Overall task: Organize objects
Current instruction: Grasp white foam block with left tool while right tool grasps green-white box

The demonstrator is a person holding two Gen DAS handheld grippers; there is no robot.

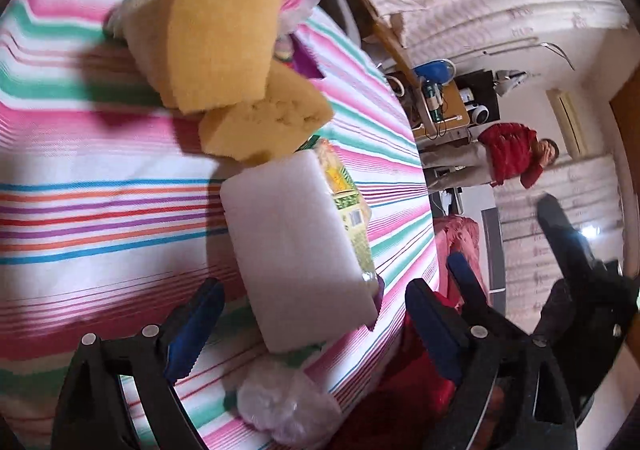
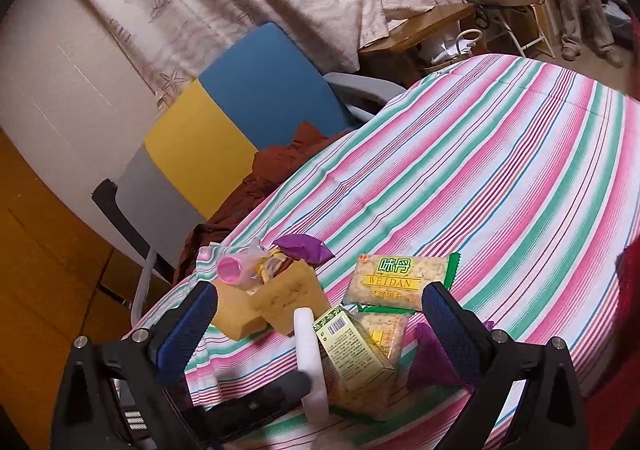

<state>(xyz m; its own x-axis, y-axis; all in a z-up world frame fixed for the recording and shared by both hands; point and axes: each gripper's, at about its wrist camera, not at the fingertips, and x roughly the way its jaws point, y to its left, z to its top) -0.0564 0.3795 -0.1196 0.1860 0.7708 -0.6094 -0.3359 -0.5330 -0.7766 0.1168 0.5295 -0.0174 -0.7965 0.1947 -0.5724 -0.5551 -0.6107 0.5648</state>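
Sponges, cracker packets and small wrappers lie clustered on the striped tablecloth (image 2: 500, 154). In the left wrist view a white foam block (image 1: 296, 250) lies between the spread fingers of the left gripper (image 1: 316, 314), which holds nothing; the block sits slightly ahead of the fingertips, resting partly on a green-and-yellow cracker packet (image 1: 348, 206). Beyond it are two yellow sponges (image 1: 224, 22), one propped over the other. A crumpled clear plastic wrapper (image 1: 280, 406) lies close under the gripper. The view is tilted so the table edge runs up the frame.

The right gripper (image 2: 320, 314) is also wide open and empty, angled down over the table's near edge. Between its fingers stand the white block on edge, a barcode-side packet (image 2: 352, 350) and, further ahead, a WEIDAN cracker packet (image 2: 400, 282). A purple wrapper (image 2: 432, 358) lies against the right finger; a pink cap (image 2: 230, 268) sits near the left finger. A blue-and-yellow chair (image 2: 240, 118) stands beside the table.
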